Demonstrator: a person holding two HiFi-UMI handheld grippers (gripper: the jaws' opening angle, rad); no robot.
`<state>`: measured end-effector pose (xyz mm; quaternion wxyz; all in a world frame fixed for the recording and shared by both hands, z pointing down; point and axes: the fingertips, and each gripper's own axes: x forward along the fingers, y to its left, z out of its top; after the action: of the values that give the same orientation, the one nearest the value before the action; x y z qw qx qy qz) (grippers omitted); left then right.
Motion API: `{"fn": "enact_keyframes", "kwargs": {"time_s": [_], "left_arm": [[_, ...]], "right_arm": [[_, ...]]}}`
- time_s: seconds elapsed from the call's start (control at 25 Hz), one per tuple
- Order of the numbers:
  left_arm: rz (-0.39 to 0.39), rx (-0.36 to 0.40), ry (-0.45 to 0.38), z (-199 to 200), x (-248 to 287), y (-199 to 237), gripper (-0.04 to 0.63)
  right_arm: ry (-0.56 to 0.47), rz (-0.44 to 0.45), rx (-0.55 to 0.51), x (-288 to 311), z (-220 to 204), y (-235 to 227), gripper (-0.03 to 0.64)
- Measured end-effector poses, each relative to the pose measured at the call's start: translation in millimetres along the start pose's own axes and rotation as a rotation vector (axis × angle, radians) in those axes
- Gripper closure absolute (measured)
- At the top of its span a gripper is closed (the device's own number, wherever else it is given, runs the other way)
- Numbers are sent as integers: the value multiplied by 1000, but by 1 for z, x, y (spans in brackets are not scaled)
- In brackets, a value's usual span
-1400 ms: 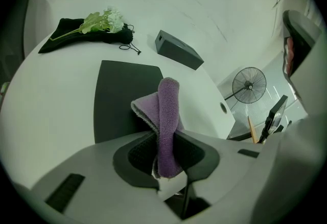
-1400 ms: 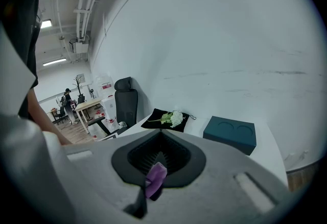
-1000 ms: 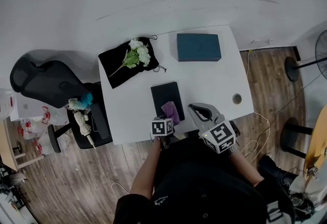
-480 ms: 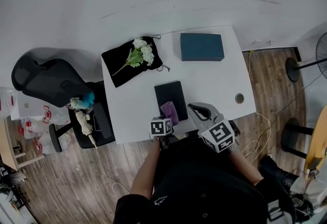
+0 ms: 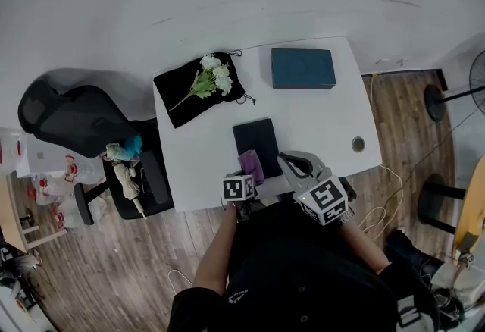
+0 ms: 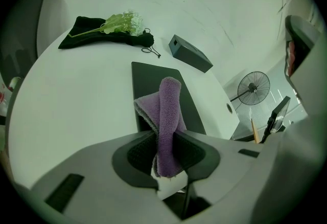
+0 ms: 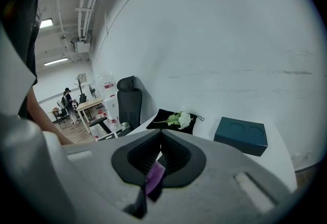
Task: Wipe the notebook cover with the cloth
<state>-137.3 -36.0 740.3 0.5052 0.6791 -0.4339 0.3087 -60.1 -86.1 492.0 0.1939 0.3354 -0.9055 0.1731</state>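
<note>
A black notebook [image 5: 256, 142] lies flat near the front of the white table [image 5: 318, 118]. A purple cloth [image 5: 252, 166] rests on its near end. My left gripper [image 5: 248, 177] is shut on that cloth; in the left gripper view the cloth [image 6: 167, 115] is pinched between the pads and folds forward onto the notebook [image 6: 150, 82]. My right gripper [image 5: 297, 166] hovers at the notebook's near right corner, jaws together and nothing held. In the right gripper view, the right gripper [image 7: 161, 149] shows its pads meeting, with a bit of the purple cloth [image 7: 154, 178] visible below them.
A teal box [image 5: 303, 67] stands at the table's back right. A black pouch [image 5: 189, 95] with white flowers [image 5: 216, 74] lies at the back left. A cable hole [image 5: 358, 144] is near the right edge. An office chair [image 5: 68, 122] stands left of the table.
The table has slid slightly right in the head view. The cloth now sits nearer the notebook's near left part, and the right gripper's tip is closer to the notebook's corner.
</note>
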Motion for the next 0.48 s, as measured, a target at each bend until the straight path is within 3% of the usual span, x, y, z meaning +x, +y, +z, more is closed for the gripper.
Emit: {"fn": "enact_keyframes", "kwargs": {"time_s": [0.48], "left_arm": [[10, -11, -2, -4, -7, 14, 499]], "right_arm": [[9, 11, 9, 9, -2, 9, 612]]}}
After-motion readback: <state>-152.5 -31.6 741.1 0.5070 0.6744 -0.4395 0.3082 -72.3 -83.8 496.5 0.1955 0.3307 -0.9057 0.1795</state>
